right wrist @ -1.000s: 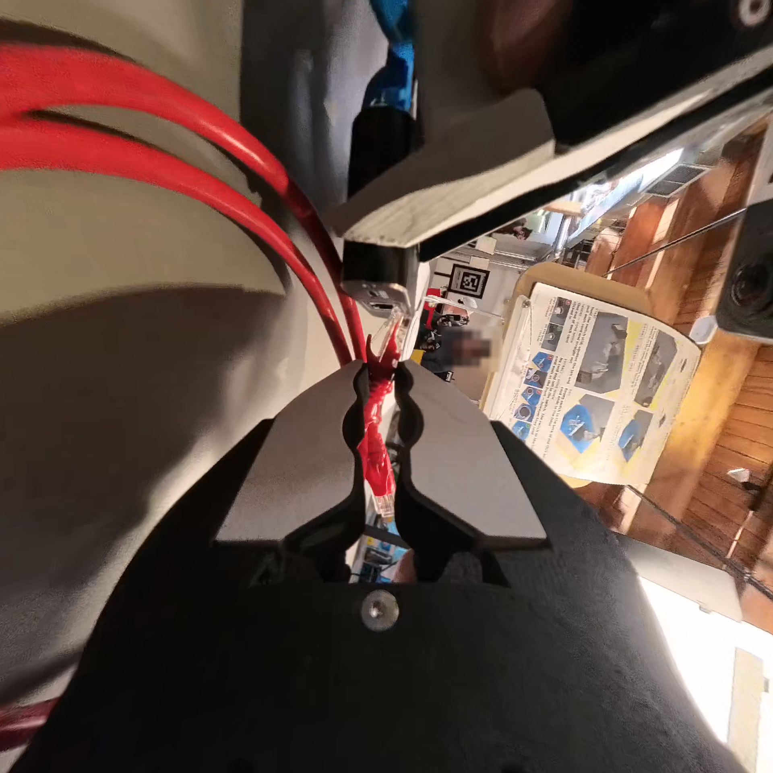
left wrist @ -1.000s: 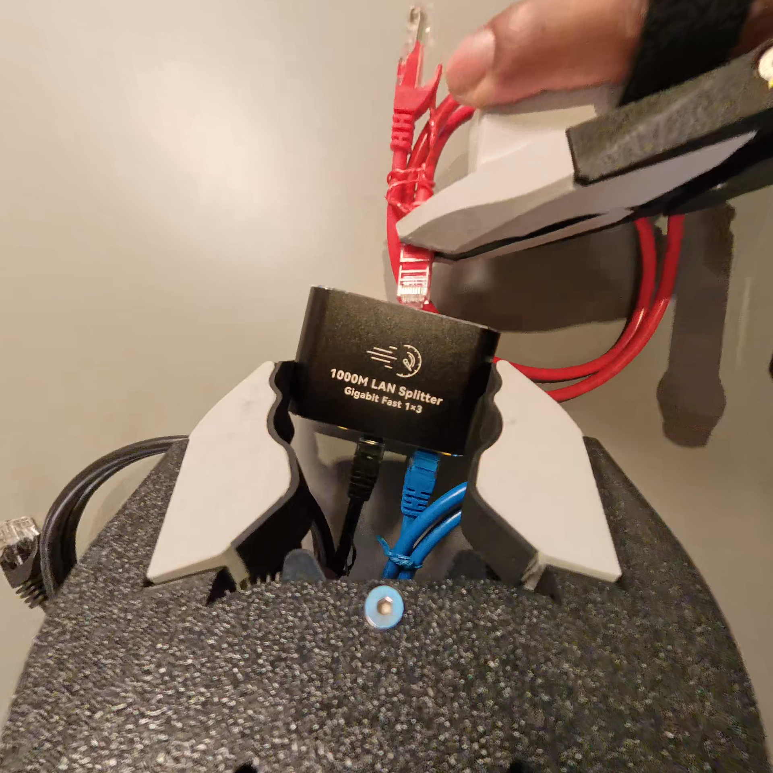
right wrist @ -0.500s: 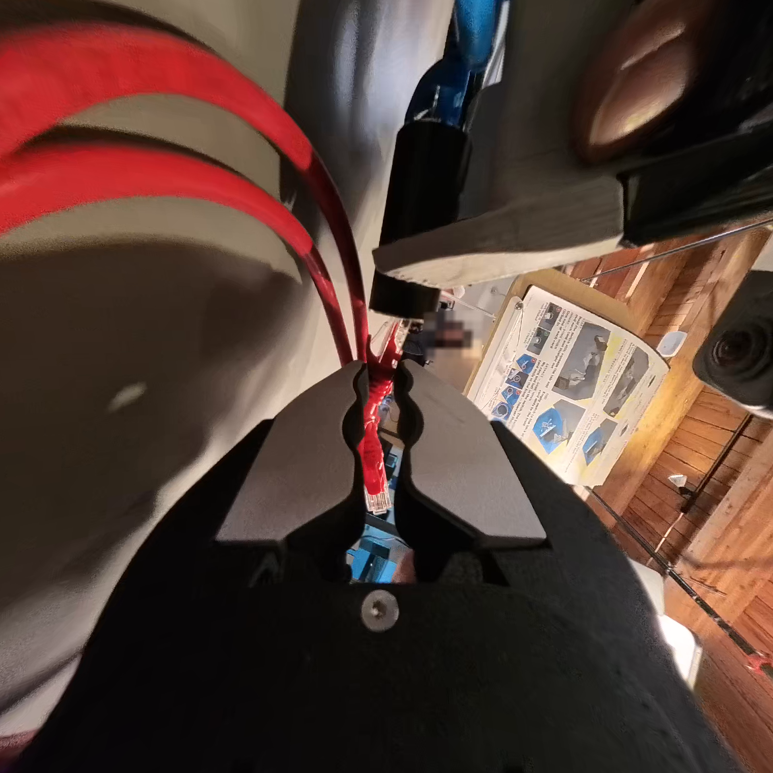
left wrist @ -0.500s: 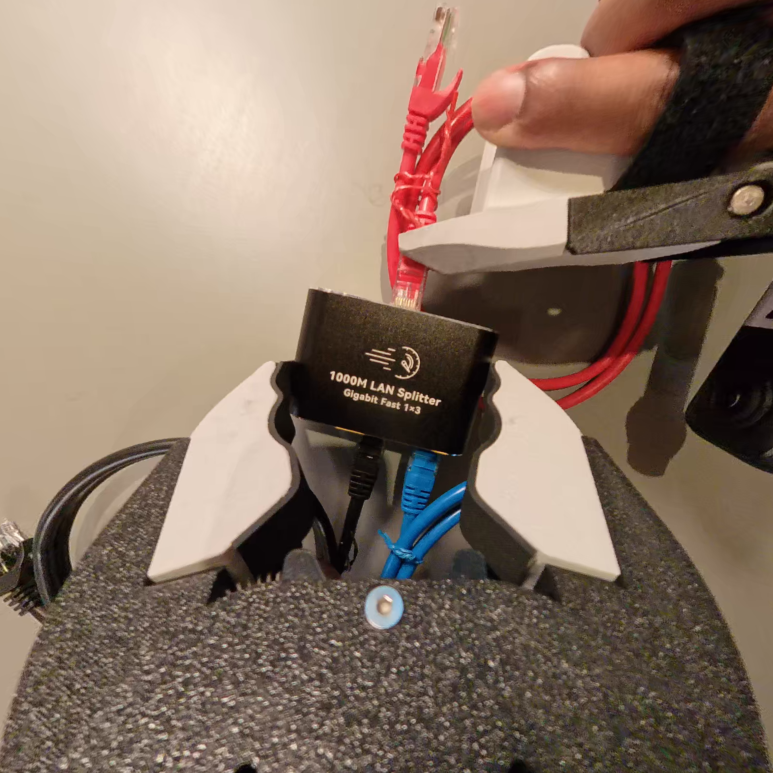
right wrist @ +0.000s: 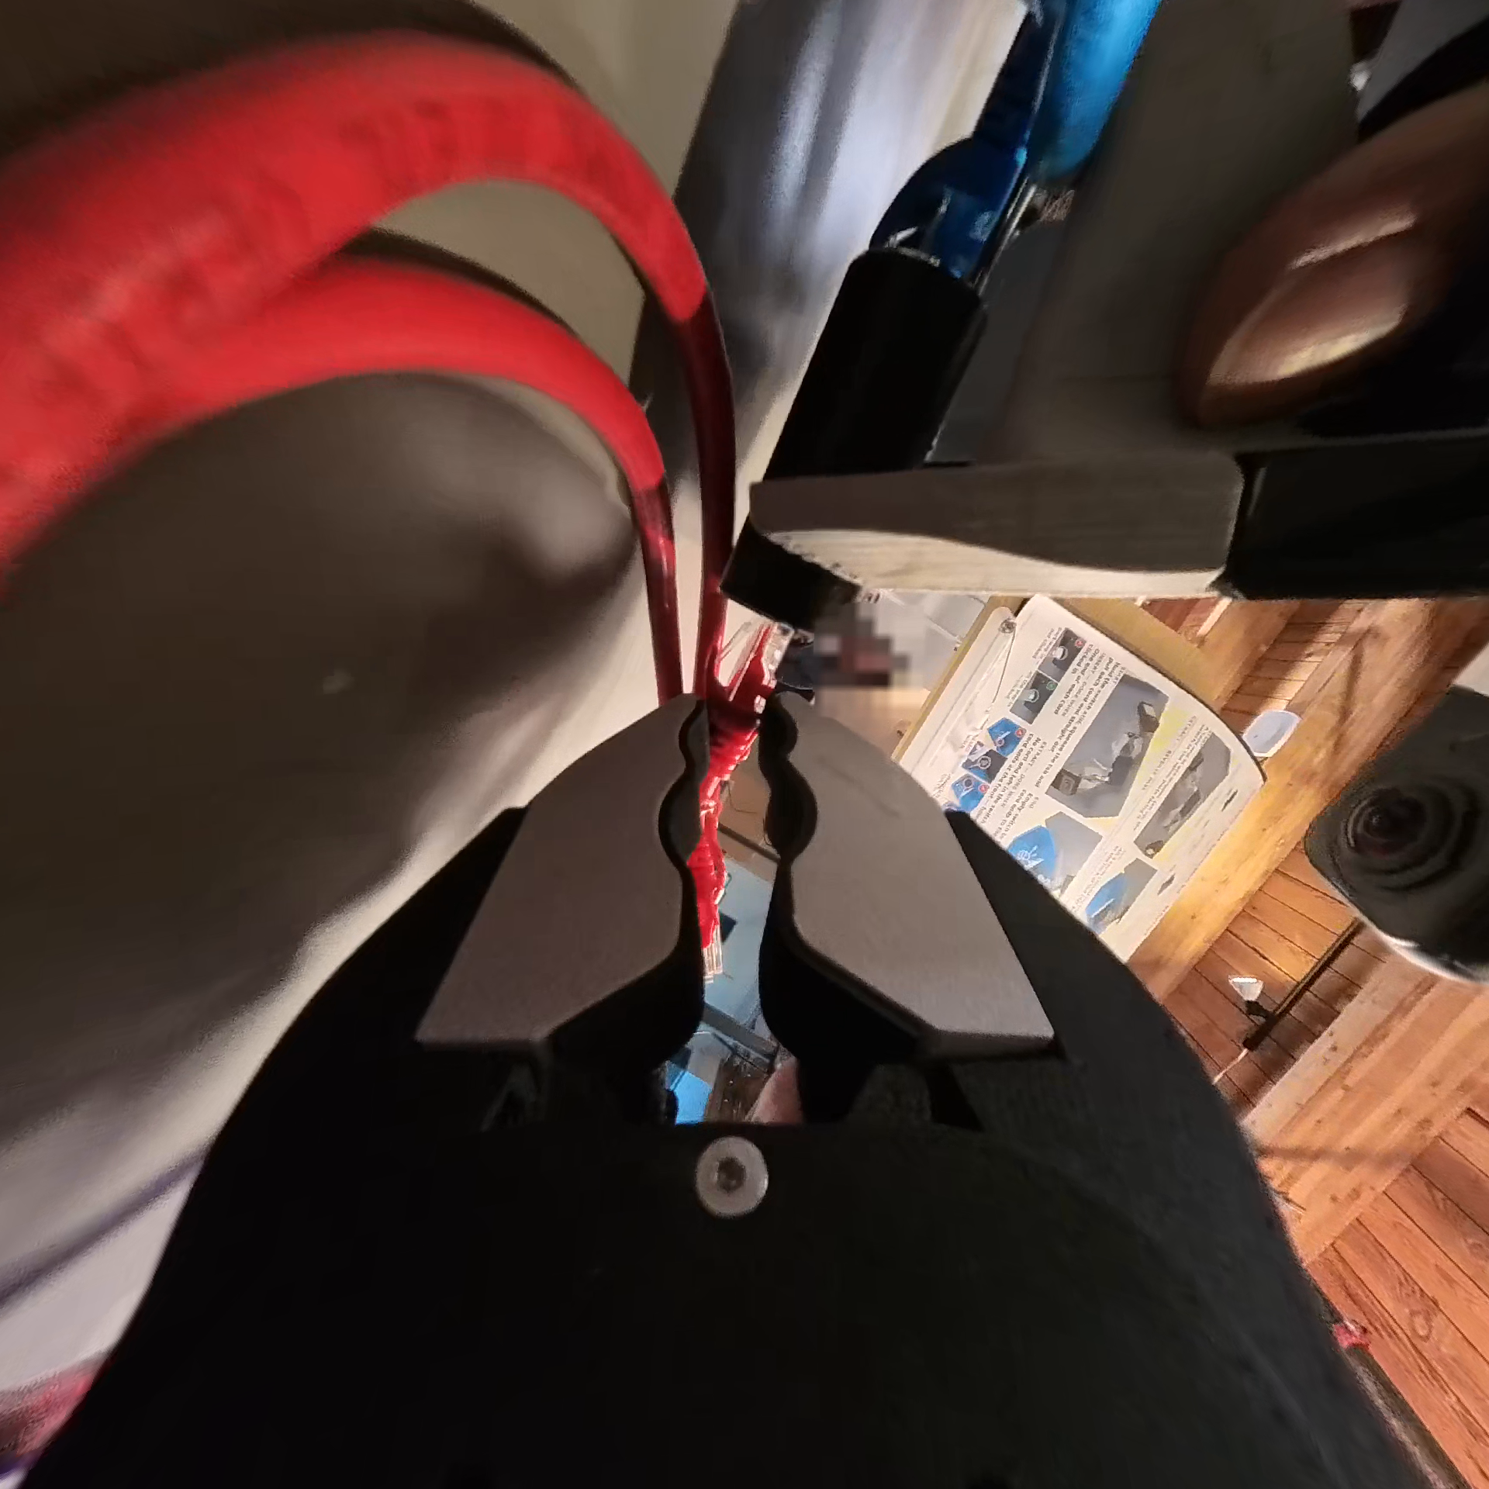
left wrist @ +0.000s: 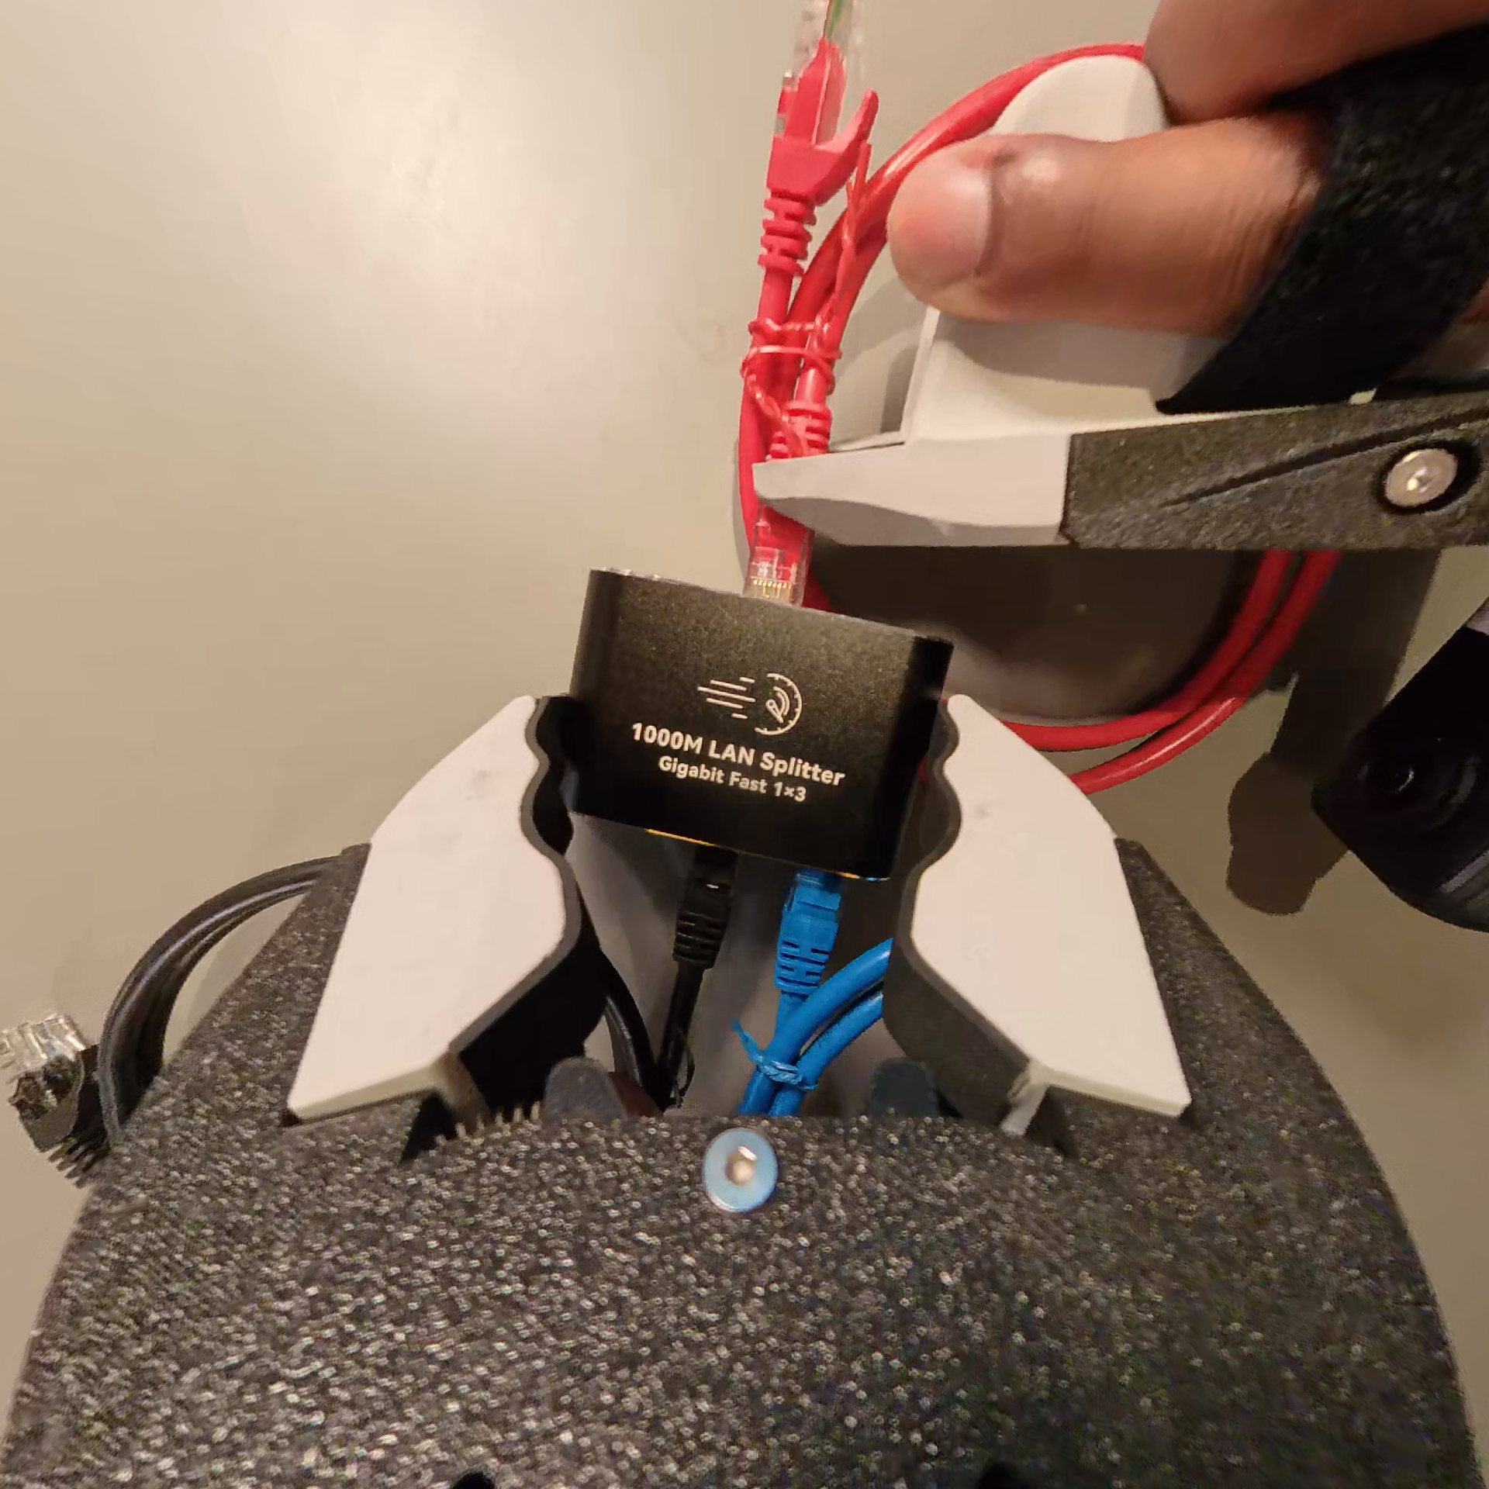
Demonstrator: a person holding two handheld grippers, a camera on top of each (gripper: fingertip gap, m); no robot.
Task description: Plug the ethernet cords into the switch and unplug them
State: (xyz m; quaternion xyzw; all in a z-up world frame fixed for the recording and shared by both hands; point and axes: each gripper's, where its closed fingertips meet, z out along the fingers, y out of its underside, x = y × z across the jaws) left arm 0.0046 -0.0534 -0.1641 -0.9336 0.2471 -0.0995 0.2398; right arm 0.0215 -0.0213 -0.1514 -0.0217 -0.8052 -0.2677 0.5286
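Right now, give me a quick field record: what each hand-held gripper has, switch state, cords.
left hand-held gripper: shut on switch, gripping its two sides
right hand-held gripper: shut on red cord, just behind its plug
red plug: at the switch's far face; whether it is seated cannot be told
black cord: plugged into near face
blue cord: plugged into near face, beside the black one
spare black plug: loose, at left
surface: plain beige table
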